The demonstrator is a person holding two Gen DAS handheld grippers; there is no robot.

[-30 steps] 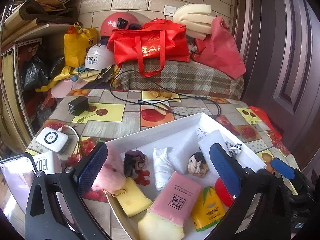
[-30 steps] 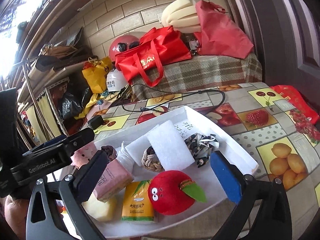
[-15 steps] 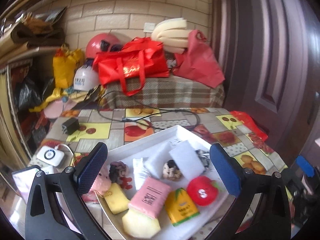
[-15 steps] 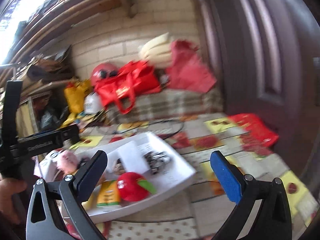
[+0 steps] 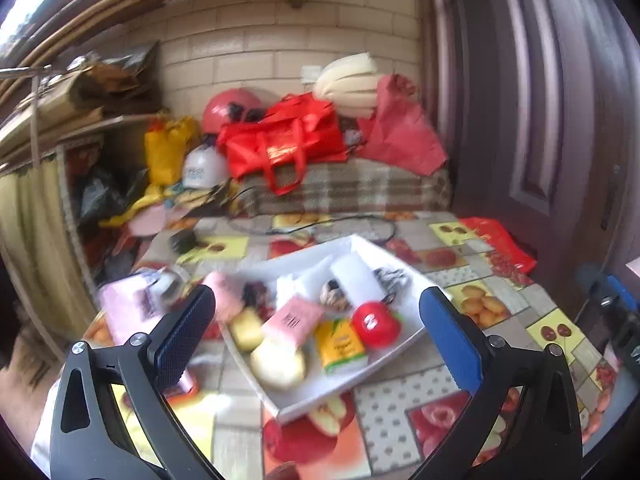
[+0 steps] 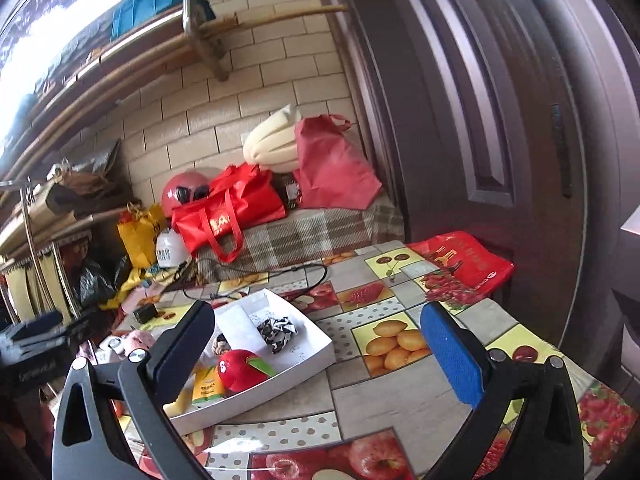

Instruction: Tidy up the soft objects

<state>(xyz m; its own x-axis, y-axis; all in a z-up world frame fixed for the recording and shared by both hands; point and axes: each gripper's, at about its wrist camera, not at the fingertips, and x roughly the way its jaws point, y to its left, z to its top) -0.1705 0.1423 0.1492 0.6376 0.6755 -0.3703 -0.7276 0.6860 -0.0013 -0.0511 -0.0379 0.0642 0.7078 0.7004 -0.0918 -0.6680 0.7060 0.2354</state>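
Tools both gape wide and empty, left tool [image 5: 316,328] and right tool [image 6: 316,344], above the white tray [image 6: 316,354] of soft objects, seemingly untouched through blur.

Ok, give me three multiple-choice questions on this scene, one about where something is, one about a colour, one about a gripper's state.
1. Where is the red apple plush?
A. in the white tray
B. on the plaid blanket
C. on the shelf

2. What colour is the tissue pack lying in the tray?
A. blue
B. pink
C. black

3. How is the right hand-held gripper?
A. shut on the plush
B. shut on nothing
C. open, holding nothing

Answers: 1 A, it lies inside the tray's walls; 2 B, its wrapper is pink; 3 C, the fingers stand wide apart.
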